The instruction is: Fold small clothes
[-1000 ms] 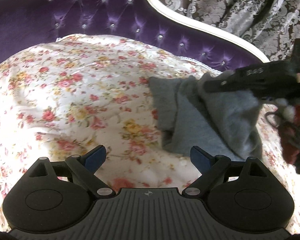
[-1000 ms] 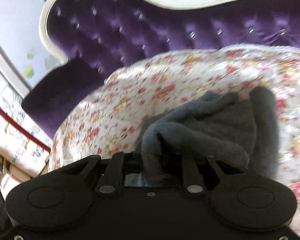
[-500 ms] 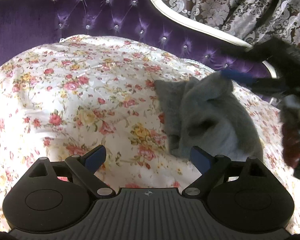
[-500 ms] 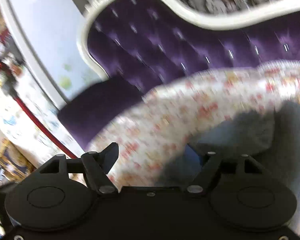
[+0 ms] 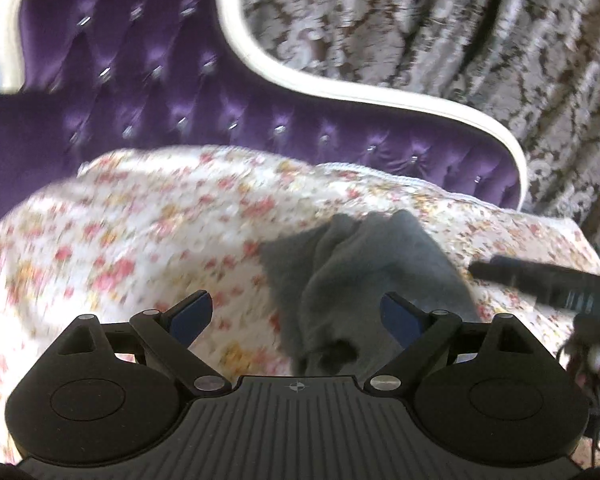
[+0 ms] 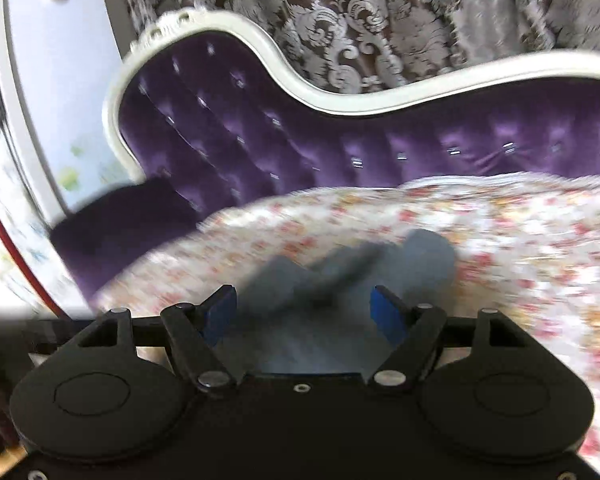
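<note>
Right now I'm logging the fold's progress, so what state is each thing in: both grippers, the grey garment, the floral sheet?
left gripper: open, holding nothing.
right gripper: open, holding nothing.
grey garment: bunched and creased, lying loose on the sheet, not neatly folded.
floral sheet: spread over the purple sofa, slightly rumpled.

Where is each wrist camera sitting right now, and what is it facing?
Left wrist: on the left gripper, fingers open, facing the grey garment on the floral sheet; right gripper enters at right.
Right wrist: on the right gripper, fingers open, over the garment.
Both show the purple sofa back.
</note>
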Demonstrator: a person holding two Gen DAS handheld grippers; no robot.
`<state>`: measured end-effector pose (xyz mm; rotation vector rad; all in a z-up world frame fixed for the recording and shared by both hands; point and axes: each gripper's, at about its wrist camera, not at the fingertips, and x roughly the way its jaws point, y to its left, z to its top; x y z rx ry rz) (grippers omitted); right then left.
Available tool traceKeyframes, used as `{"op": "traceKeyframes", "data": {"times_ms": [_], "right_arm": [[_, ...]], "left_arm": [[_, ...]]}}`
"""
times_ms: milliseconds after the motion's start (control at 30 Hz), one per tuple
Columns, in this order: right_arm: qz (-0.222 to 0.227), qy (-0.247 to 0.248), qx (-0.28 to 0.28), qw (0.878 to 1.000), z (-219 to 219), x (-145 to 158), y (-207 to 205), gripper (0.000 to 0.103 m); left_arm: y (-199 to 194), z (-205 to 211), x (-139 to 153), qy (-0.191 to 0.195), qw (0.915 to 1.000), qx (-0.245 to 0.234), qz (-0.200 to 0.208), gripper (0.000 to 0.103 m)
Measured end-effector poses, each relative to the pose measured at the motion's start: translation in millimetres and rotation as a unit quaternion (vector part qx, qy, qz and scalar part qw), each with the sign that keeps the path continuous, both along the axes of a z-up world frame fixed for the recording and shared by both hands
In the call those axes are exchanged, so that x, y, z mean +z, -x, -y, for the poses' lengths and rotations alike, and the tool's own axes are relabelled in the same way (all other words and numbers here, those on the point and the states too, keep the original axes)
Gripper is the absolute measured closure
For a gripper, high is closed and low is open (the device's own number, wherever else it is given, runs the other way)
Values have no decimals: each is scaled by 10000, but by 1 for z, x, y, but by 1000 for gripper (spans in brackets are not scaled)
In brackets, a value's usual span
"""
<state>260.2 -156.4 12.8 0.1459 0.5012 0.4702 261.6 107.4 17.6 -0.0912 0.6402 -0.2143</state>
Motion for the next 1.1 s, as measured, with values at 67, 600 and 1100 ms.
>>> {"op": "traceKeyframes", "data": {"times_ms": [67,600,1100], "right_arm": [[82,214,-74,9997,1,-6,9,26],[48,564,63,9984,-9,-44,27,27],[306,581,-37,9978,-6,-30,30,27]], "left_arm": [[-7,15,1,-205,9996,-187,41,11],[-108,68,-53,-2202,9744,-450,13,11],[-72,-6,-15,-799,9953,510,195,13]]}}
